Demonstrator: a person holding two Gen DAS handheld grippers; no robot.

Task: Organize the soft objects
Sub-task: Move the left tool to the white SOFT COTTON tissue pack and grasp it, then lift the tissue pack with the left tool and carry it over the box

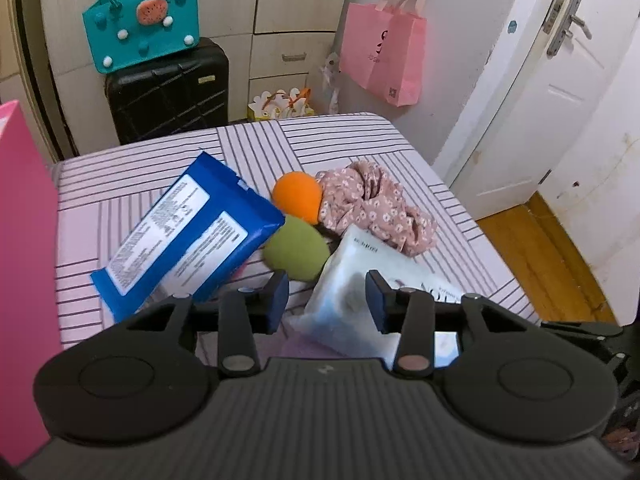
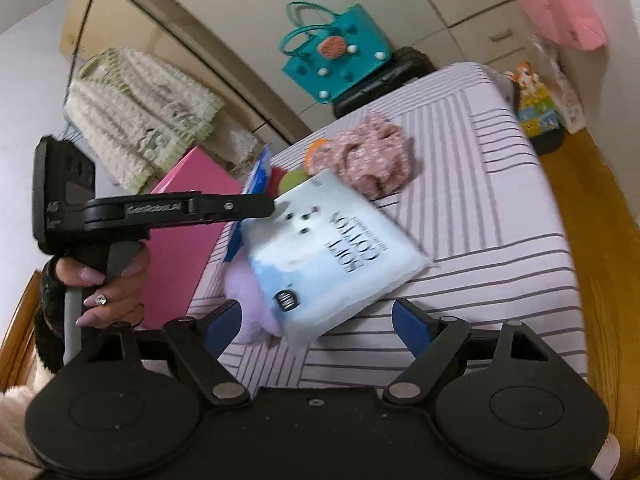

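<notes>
On the striped cover [image 1: 320, 136] lie a blue wipes pack [image 1: 188, 232], an orange ball [image 1: 298, 196], a green ball [image 1: 296, 248] and a floral pink cloth [image 1: 376, 204]. My left gripper [image 1: 328, 300] is shut on a white cotton pack [image 1: 344, 276], which sits tilted between its blue pads. In the right wrist view the same pack [image 2: 332, 248] leans over a purple plush [image 2: 250, 300], and the left gripper [image 2: 268, 204] reaches its far corner, a hand on the handle. My right gripper [image 2: 318, 316] stands open, apart from the pack's near corner.
A pink box [image 1: 24, 280] stands at the left edge of the cover. Behind are a black suitcase [image 1: 168, 92] with a teal bag [image 1: 140, 28] on top, drawers, a hanging pink bag [image 1: 384, 56] and a white door [image 1: 540, 100]. Wooden floor [image 1: 540, 256] lies to the right.
</notes>
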